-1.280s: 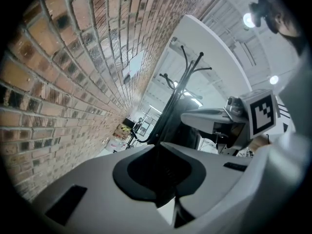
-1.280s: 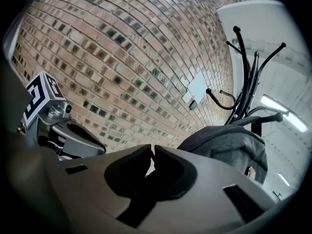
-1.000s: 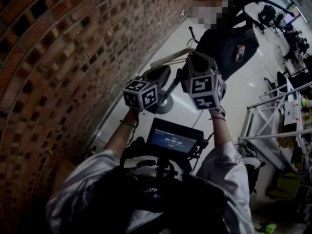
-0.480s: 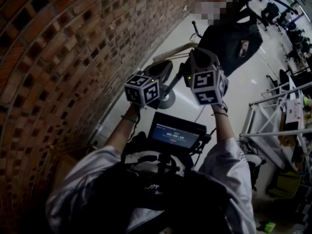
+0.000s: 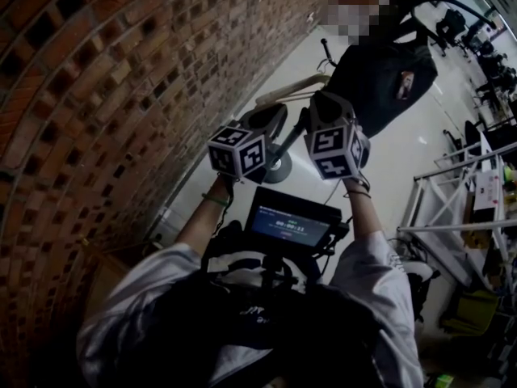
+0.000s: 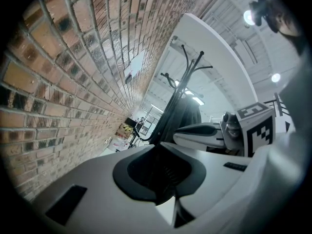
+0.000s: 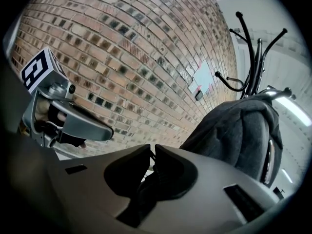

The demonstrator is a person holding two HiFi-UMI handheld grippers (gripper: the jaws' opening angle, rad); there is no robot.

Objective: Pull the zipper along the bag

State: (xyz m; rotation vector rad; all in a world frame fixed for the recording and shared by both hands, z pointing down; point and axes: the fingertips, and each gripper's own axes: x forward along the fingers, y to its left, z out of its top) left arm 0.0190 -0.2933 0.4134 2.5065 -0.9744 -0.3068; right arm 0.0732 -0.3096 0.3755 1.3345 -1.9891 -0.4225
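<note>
A dark grey bag (image 5: 380, 71) hangs from a black coat stand (image 7: 253, 48) beside the brick wall. In the right gripper view the bag (image 7: 243, 130) fills the right side, a little beyond the jaws. My right gripper (image 7: 152, 152) is held up short of it. Its jaws are opening, with a narrow gap and nothing clearly between them. My left gripper (image 6: 158, 145) has its tips together on nothing, and the bag (image 6: 183, 118) hangs ahead of it. In the head view both grippers, left (image 5: 275, 113) and right (image 5: 319, 99), are raised side by side before the bag.
A curved brick wall (image 5: 97, 95) runs close on the left. The stand's round base (image 5: 279, 168) rests on the pale floor. Metal frames and racks (image 5: 460, 200) stand at the right. A small screen (image 5: 291, 229) is mounted at the chest.
Both grippers stay raised in nearly the same place. The right gripper's marker cube has dropped slightly lower and to the left.
</note>
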